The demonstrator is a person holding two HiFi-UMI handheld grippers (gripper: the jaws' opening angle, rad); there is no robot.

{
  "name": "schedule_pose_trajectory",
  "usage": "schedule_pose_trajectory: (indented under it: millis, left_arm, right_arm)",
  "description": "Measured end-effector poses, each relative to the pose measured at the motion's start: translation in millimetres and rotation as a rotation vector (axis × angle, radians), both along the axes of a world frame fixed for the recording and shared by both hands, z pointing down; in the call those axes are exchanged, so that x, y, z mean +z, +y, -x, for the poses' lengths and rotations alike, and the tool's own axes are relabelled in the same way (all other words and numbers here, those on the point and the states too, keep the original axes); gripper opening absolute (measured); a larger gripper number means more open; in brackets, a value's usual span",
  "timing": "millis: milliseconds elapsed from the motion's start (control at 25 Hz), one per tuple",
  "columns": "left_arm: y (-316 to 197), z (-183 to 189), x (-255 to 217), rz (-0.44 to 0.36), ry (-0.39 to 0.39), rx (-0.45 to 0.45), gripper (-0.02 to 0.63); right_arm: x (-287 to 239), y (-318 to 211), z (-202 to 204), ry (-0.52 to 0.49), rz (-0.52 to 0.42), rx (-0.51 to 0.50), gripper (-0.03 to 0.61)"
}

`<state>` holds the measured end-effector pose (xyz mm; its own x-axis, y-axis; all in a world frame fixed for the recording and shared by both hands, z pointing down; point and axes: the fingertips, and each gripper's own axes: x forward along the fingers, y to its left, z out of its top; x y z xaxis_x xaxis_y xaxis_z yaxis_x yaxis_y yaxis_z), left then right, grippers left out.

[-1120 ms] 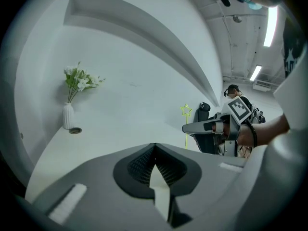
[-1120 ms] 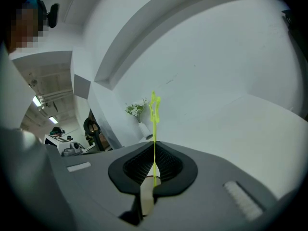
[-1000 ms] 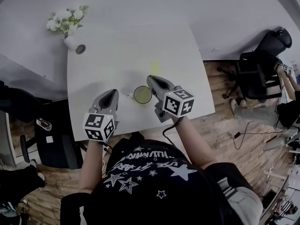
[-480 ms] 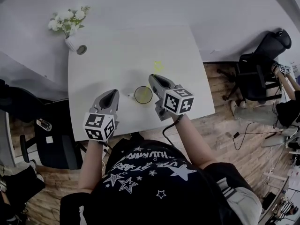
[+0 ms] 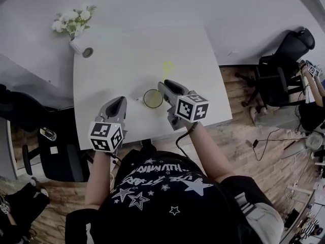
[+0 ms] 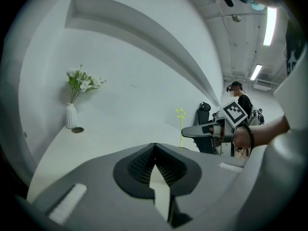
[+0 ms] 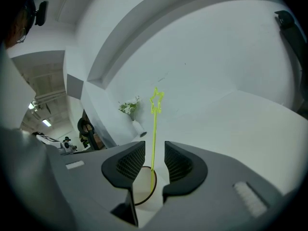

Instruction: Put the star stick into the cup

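Observation:
The star stick [image 7: 154, 129], thin and yellow-green with a star on top, stands upright in the cup [image 7: 143, 192], a pale cup with a dark rim on the white table [image 5: 111, 70]. My right gripper [image 7: 154, 150] is open. Its jaws have just been opening, and the stick stands between the pads without touching them. In the head view the right gripper [image 5: 163, 85] lies just right of the cup [image 5: 151, 98]. My left gripper [image 6: 154, 146] is shut and holds nothing; it rests left of the cup at the left gripper [image 5: 122, 100]. From the left gripper view the star stick [image 6: 181, 129] rises beside the right gripper [image 6: 190, 131].
A white vase of flowers [image 5: 76, 44] and a small round disc [image 5: 87, 52] stand at the table's far left corner. A black office chair [image 5: 277, 80] is on the wooden floor to the right, another chair [image 5: 56, 159] to the left. A person [image 6: 239, 97] stands far off.
In the head view both grippers and the cup stay where they were; only the picture has shifted slightly.

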<state>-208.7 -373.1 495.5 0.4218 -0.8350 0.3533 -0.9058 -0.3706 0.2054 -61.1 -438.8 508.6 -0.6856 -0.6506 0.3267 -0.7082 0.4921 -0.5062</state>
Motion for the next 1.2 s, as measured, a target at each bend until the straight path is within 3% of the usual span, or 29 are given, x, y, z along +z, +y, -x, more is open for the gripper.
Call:
schedule_pose_trajectory:
  millis: [320, 840, 1200]
  left_arm:
    - [17.6, -4.8, -15.1, -0.036, -0.008, -0.025, 0.003]
    - [59.3, -36.0, -28.4, -0.065, -0.016, -0.038, 0.003]
    - [94.2, -62.6, -36.3, -0.084, -0.017, -0.042, 0.003]
  right_arm:
    - [-10.2, 19.2, -12.2, -0.001, -0.023, -0.008, 0.139]
    - [-34.1, 64.8, -45.5, -0.026, -0.069, -0.039, 0.015]
    - [-47.8, 105.9, -68.1, -0.030, -0.106, -0.074, 0.015]
